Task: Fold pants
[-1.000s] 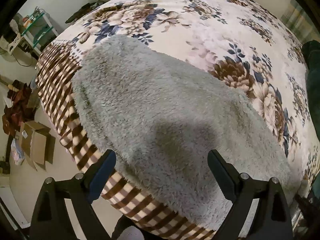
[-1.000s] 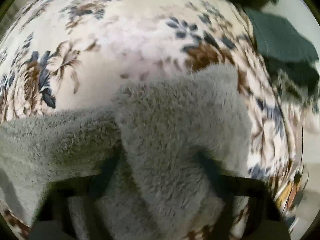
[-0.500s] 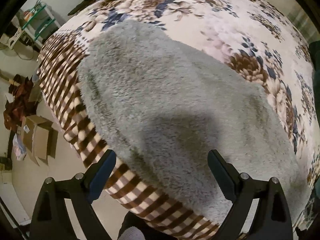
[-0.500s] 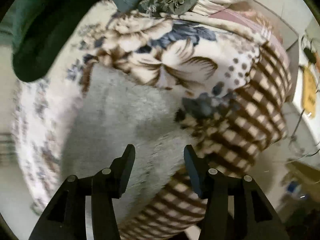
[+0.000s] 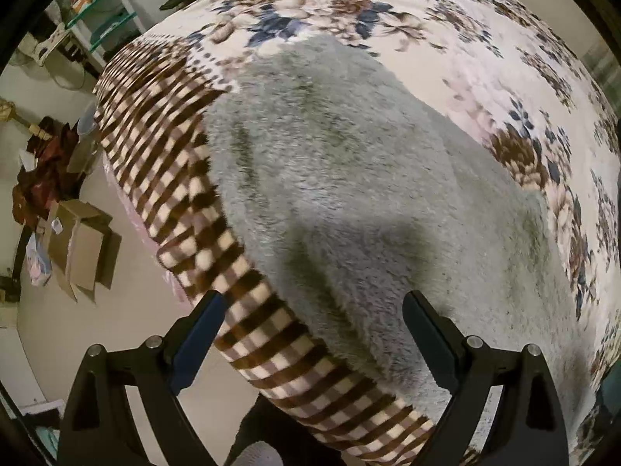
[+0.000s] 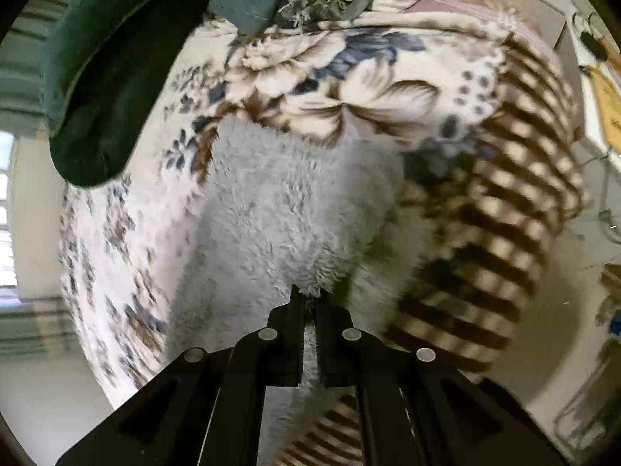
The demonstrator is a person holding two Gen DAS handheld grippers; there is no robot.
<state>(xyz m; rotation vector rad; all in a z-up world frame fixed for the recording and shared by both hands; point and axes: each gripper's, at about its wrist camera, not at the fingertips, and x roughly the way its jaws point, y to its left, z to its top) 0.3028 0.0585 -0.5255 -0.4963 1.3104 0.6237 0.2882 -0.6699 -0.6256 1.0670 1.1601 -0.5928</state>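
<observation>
Fluffy grey pants (image 5: 349, 178) lie spread along the near edge of a bed with a floral blanket (image 5: 485, 46). My left gripper (image 5: 312, 322) is open and empty, its fingers hovering just above the near hem of the pants at the bed edge. In the right wrist view the same grey pants (image 6: 287, 209) fill the middle, and my right gripper (image 6: 309, 303) is shut on a fold of their fleece at the near edge.
The blanket's brown checked border (image 5: 163, 155) hangs over the bed side. Cardboard boxes (image 5: 85, 240) and clothes lie on the floor at left, with a shelf (image 5: 101, 19) behind. A dark green garment (image 6: 104, 77) and other clothes lie at the bed's far end.
My right gripper has closed from open onto the pants' edge. The left gripper stayed open and shifted slightly rightwards along the bed edge.
</observation>
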